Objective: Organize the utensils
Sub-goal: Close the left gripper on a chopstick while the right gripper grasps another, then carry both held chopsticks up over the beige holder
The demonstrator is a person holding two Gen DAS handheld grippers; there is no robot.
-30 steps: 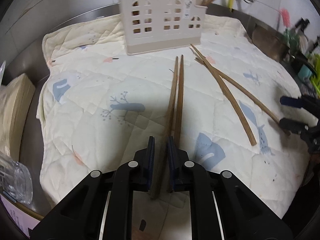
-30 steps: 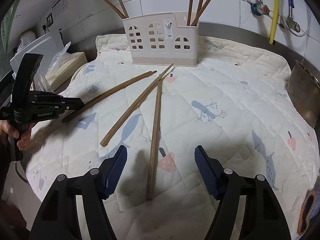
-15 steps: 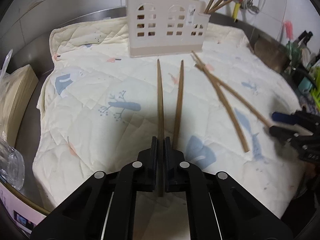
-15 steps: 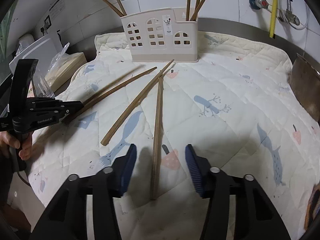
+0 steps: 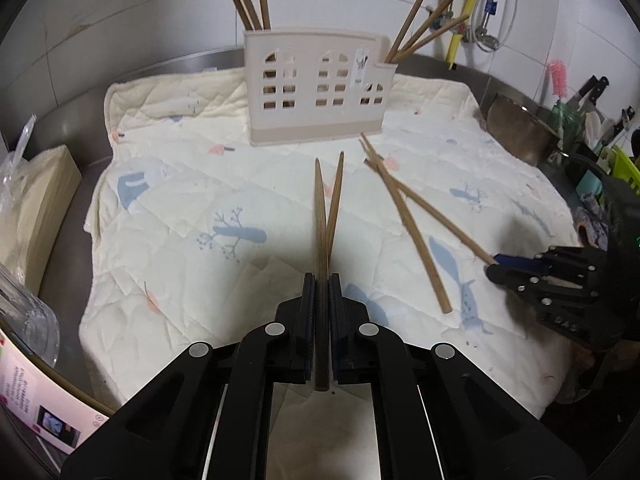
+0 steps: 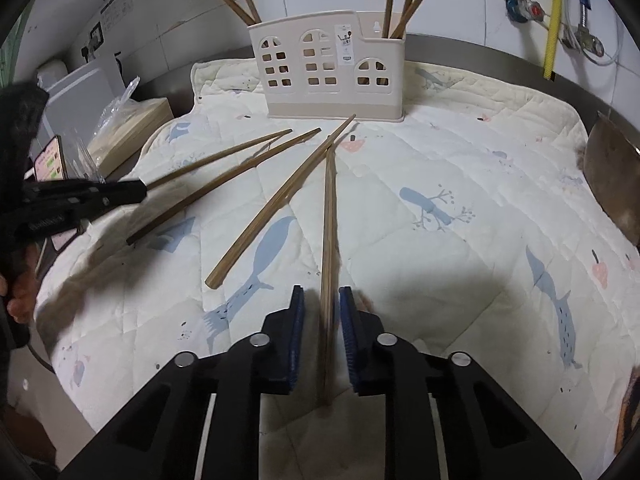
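Left wrist view: the left gripper at lower centre is clamped tight on one brown wooden chopstick, which runs up the frame from between its dark pads; a second chopstick lies just right of it on the quilted mat, the two tips spread apart below the holder. The cream utensil holder, shaped like a house with arched windows, stands at upper centre on the mat, with chopsticks upright in its left and right compartments. A small sticker on its front carries print too small to read. Two more chopsticks cross right of centre. At the right edge the right gripper sits at the end of one of them.

In the right wrist view the right gripper's jaws have just been closing; its blue pads stand narrowly apart with that chopstick between them, and contact cannot be told through the blur. At the left edge, the left gripper's black body bears white lettering too blurred to read, and a pink card shows green patches.
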